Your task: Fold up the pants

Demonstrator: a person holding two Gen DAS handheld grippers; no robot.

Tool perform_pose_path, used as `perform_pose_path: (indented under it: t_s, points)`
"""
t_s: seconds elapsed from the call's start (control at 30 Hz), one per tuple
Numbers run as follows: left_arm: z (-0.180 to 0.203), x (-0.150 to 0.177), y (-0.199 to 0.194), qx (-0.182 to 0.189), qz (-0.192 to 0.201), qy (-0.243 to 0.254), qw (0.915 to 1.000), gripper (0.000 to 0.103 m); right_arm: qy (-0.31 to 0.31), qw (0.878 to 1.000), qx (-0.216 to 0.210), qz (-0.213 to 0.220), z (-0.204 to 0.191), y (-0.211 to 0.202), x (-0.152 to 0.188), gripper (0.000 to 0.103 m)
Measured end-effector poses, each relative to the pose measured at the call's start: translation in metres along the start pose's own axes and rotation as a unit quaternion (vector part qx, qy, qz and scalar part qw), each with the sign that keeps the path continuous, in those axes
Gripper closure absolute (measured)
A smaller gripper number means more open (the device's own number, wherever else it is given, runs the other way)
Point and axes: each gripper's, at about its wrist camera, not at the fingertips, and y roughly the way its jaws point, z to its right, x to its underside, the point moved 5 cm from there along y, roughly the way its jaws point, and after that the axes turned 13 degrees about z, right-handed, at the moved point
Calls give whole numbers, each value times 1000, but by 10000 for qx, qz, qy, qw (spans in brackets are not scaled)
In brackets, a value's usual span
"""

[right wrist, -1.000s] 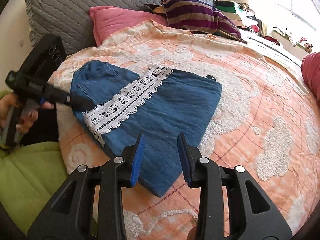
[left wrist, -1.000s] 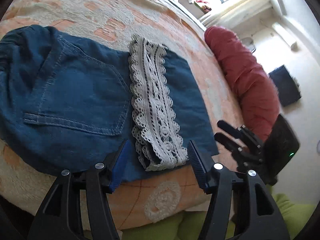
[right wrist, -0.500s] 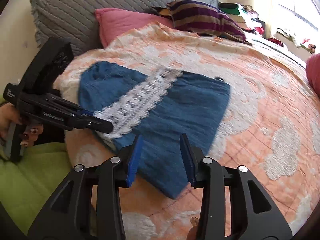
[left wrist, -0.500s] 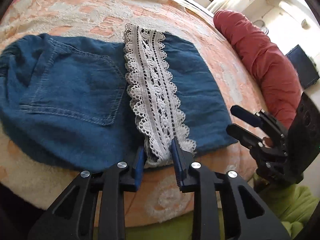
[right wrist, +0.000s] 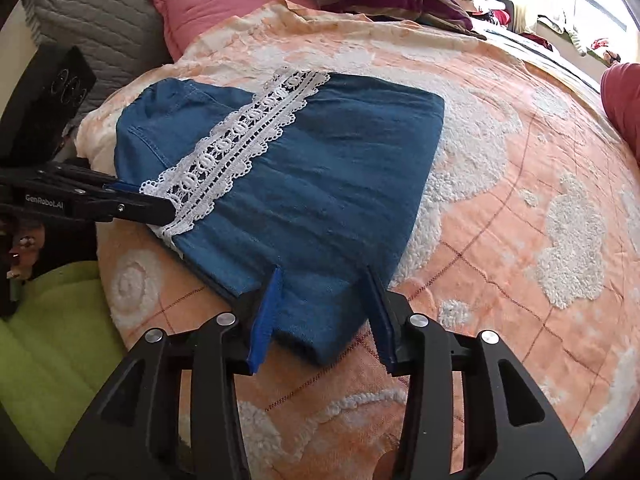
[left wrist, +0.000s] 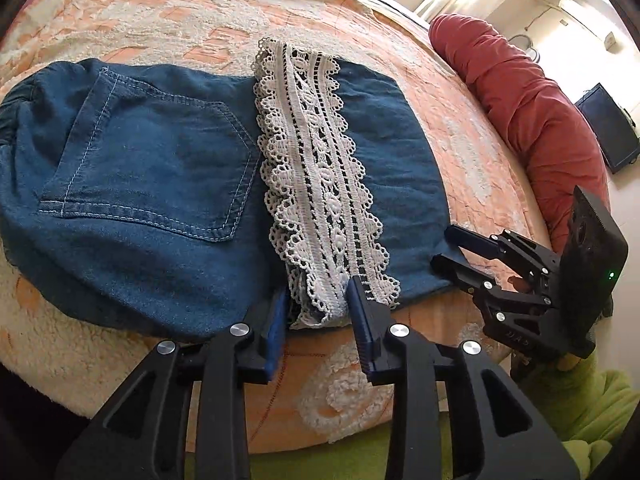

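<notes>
The big bed with its orange and white blanket carries the blue pants, which lie already folded once, just ahead of both claws at the near edge. A white lace strip runs across the pants. A second ago the left claw stood wide and a little back from the cloth; now it has come forward and its two sides have drawn in, so the near end of the lace sits between them. They look close around the lace but not fully pressed, so the grip seems just begun. The right claw has changed too: it was hanging above the pants with a narrow gap, and now it is lower and spread wider, with the near corner of the blue cloth between its two sides, not yet pinched. This likely means both claws are getting ready to lift the near edge and fold the pants over again, away from them. The fold itself is not done yet.
</notes>
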Motion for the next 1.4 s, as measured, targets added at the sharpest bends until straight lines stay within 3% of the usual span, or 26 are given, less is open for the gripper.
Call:
perform_pose_path:
  t_s: [0.07, 0.17, 0.27, 0.47, 0.6, 0.7, 0.9, 1.17, 1.3, 1.4]
  points:
    - [-1, -1, -4, 29, 43, -28, 10000, 73, 18, 10000, -37, 36, 0, -5, -4, 68]
    - [-2, -9, -20, -80, 262, 116, 9996, 60, -36, 9988, -93, 479, 1, -24, -24, 62]
    - [0, -20, -32, -264, 477, 372, 9978, 58, -40, 9978, -35, 668, 11, -26, -45, 59]
    - [22, -40, -31, -239, 816, 808, 9931, 58, -130, 9975, 69, 694, 34, 5, -89, 59]
    - [42, -33, -5, -245, 596, 1314, 9892, 59, -205, 9985, -145, 479, 34, 43, -111, 60]
    - [41, -22, 15, -344, 303, 1428, 9887, 59, -222, 9992, -189, 291, 35, 69, -115, 60]
    - [40, -16, 21, -384, 304, 1543, 9868, 58, 36, 9995, 59, -311, 56, 112, -99, 62]
    - [38, -17, 16, -286, 416, 1515, 9872, 57, 107, 9998, 53, -159, 57, 108, -100, 61]
    - [38, -17, 7, -283, 510, 1470, 9874, 56, 251, 9996, 46, 106, 59, 89, -107, 53]
    - [37, -20, 2, -356, 567, 1468, 9869, 46, 297, 9992, 84, 270, 61, 76, -111, 46]
